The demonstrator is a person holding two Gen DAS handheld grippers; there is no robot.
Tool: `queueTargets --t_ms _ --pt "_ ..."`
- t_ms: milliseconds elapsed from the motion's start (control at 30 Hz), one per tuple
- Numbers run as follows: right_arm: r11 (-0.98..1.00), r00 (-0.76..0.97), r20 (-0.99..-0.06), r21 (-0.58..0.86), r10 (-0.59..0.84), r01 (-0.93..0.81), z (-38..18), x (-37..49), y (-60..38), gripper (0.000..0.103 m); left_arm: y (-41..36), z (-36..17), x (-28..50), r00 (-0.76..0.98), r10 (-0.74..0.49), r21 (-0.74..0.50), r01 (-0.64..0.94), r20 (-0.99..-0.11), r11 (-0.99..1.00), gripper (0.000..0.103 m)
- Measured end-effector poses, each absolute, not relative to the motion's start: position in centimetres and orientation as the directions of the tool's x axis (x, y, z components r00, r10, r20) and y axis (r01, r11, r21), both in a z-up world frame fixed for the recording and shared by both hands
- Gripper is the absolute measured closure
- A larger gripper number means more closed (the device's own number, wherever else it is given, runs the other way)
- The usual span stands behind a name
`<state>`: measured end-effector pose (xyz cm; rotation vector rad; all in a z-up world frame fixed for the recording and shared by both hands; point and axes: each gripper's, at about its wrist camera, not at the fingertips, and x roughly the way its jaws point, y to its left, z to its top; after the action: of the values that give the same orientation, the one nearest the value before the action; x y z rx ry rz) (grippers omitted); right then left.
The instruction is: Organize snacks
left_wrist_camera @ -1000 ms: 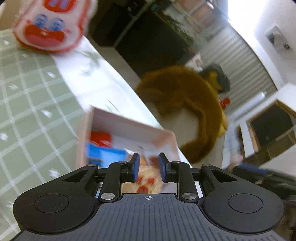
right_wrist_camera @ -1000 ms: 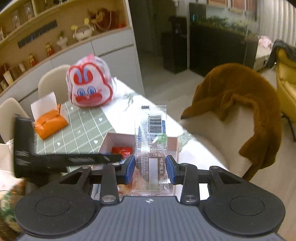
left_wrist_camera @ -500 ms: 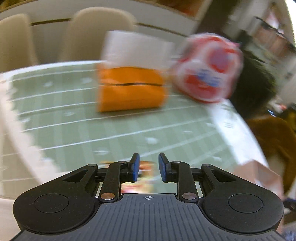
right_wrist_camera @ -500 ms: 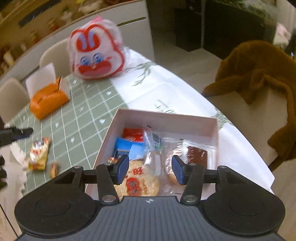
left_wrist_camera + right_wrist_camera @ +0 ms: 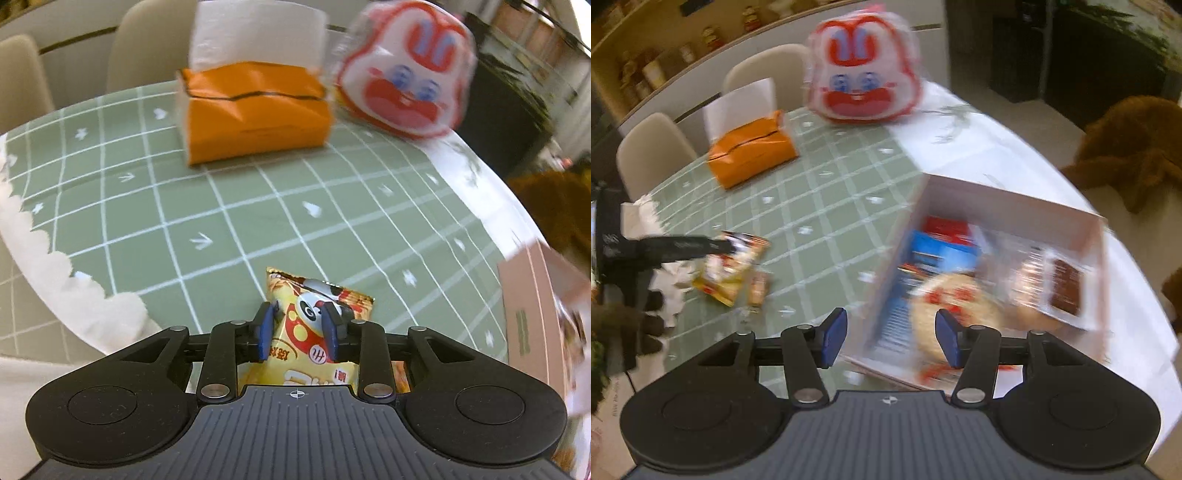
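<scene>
Left wrist view: the left gripper (image 5: pixel 298 330) has its blue pads on either side of a yellow panda snack packet (image 5: pixel 314 332) lying on the green checked tablecloth (image 5: pixel 221 206); can't tell if they're actually squeezing it. Orange tissue box (image 5: pixel 255 114) sits further back.

Right wrist view: the right gripper (image 5: pixel 891 338) is spread wide with nothing in it, hovering at the near corner of the pink snack box (image 5: pixel 1015 206), which holds several snacks. The packet lies well left of the box.

Black ribbed gripper body, blue-padded fingers (image 5: pixel 265 334), silver pivot screws
</scene>
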<state>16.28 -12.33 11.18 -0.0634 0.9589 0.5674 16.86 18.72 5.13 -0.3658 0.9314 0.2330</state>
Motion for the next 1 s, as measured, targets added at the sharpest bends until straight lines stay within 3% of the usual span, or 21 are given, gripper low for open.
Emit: queueTargets --t_ms 200,367,533,600,667,1000 --pt "0.788 0.283 -0.826 0.277 0.488 -0.549 9.3 17.4 -3.1 0.046 18.8 5.0 14.5 0.598 -0.014 -0.261 -0.328 -0.801 0.908 0.068" --pt "0.788 0.268 -0.862 0.214 0.431 -0.577 6.3 17.8 3.9 0.046 20.1 4.6 12.9 0.61 -0.032 -0.313 -0.361 -0.792 0.879 0.064" --pt "0.801 0.262 -0.881 0.189 0.394 -0.569 4.4 18.4 5.5 0.063 20.9 4.4 12.8 0.612 -0.051 -0.333 -0.356 -0.789 0.873 0.062" --pt "0.797 0.244 -0.886 0.196 0.394 -0.571 4.1 18.3 5.1 0.078 20.9 4.4 13.2 0.611 -0.059 -0.326 -0.336 -0.789 0.884 0.062" --pt "0.785 0.243 -0.886 0.187 0.395 -0.591 4.1 17.7 4.5 0.083 20.8 4.2 13.5 0.61 -0.074 -0.333 -0.324 -0.789 0.886 0.062" --pt "0.803 0.268 -0.86 0.235 0.435 -0.548 5.5 10.7 -6.6 0.084 15.4 4.3 12.2 0.598 -0.146 -0.295 -0.159 -0.788 0.942 0.062"
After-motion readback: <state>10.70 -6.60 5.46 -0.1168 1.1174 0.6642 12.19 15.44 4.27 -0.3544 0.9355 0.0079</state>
